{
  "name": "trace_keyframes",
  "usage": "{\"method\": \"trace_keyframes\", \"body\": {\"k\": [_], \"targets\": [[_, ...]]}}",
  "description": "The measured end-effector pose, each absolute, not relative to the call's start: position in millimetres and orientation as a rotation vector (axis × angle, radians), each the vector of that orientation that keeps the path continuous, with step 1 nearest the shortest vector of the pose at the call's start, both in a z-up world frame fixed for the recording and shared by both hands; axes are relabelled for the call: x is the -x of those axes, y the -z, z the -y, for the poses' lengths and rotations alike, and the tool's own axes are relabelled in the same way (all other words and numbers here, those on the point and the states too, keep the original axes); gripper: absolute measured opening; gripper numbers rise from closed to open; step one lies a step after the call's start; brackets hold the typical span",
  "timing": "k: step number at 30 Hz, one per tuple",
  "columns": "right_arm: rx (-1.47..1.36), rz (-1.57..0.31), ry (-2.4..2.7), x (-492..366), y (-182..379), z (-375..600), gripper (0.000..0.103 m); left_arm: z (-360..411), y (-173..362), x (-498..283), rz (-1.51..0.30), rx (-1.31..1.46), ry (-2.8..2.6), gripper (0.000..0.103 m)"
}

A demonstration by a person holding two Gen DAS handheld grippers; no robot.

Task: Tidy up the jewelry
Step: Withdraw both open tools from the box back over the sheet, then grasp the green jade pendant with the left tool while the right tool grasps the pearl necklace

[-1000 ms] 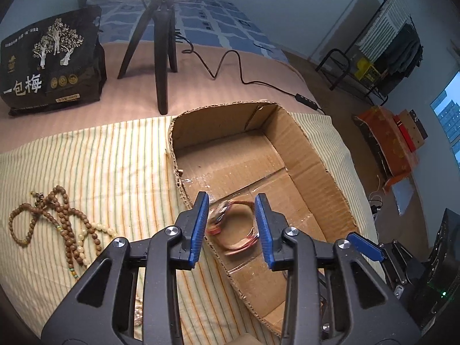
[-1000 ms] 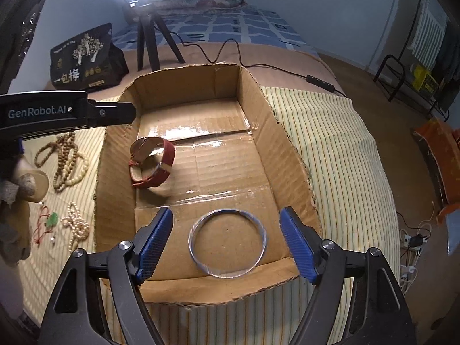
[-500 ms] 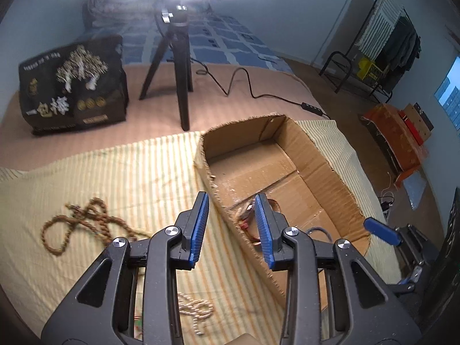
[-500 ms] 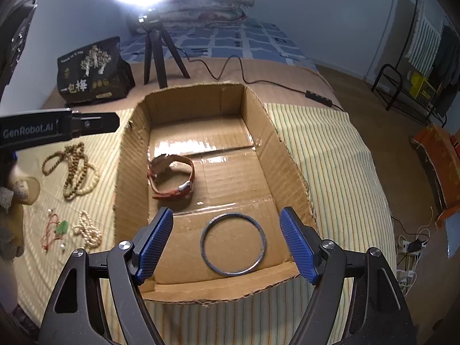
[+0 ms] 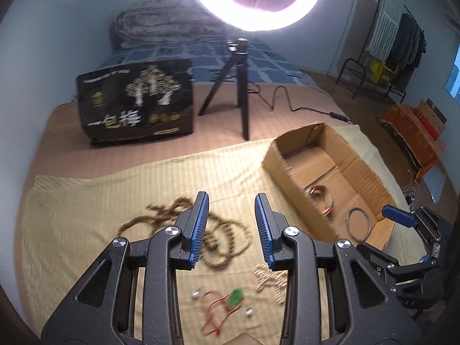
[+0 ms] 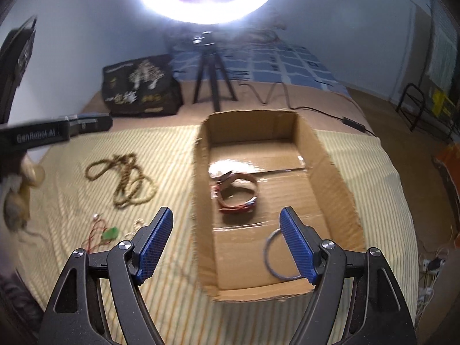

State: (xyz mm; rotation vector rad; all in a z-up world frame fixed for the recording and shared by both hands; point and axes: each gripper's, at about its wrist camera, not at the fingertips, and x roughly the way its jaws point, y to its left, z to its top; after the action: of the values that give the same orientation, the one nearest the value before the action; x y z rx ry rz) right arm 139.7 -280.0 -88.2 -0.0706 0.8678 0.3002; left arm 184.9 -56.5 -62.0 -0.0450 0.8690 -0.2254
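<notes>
Both tools are released and carry nothing: the left gripper [image 5: 232, 227] hangs above the brown bead necklace [image 5: 184, 224] on the striped cloth [image 5: 86, 201], and the right gripper [image 6: 227, 240] stands wide over the near end of the cardboard box [image 6: 201, 172]. Inside the box lie the red bracelet [image 6: 237, 192] and, nearer, the thin metal ring [image 6: 271, 256]. The green pendant on a red cord [image 5: 234, 297] rests on the cloth near the left gripper.

Ahead of our tools we are seeing a glowing round ring light [image 5: 253, 0] shining at the top of the view, with a black three-legged tripod [image 5: 234, 92] standing under it on the tan bedsheet [image 5: 287, 120]. A black printed foil bag [image 5: 135, 103] is sitting up ahead to the left. A black cable [image 5: 287, 100] is trailing off ahead to the right. A dark metal clothes rack [image 5: 391, 46] is standing far right.
</notes>
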Motion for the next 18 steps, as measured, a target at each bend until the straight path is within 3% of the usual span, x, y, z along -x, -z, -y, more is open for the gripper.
{"method": "trace_keyframes", "body": {"k": [18], "targets": [[0.233, -0.989, -0.482, -128.9, 128.0, 207.7, 0.076, 9.1, 109.0, -136.7, -1.038, 0.006, 0.263, 0.033]]}}
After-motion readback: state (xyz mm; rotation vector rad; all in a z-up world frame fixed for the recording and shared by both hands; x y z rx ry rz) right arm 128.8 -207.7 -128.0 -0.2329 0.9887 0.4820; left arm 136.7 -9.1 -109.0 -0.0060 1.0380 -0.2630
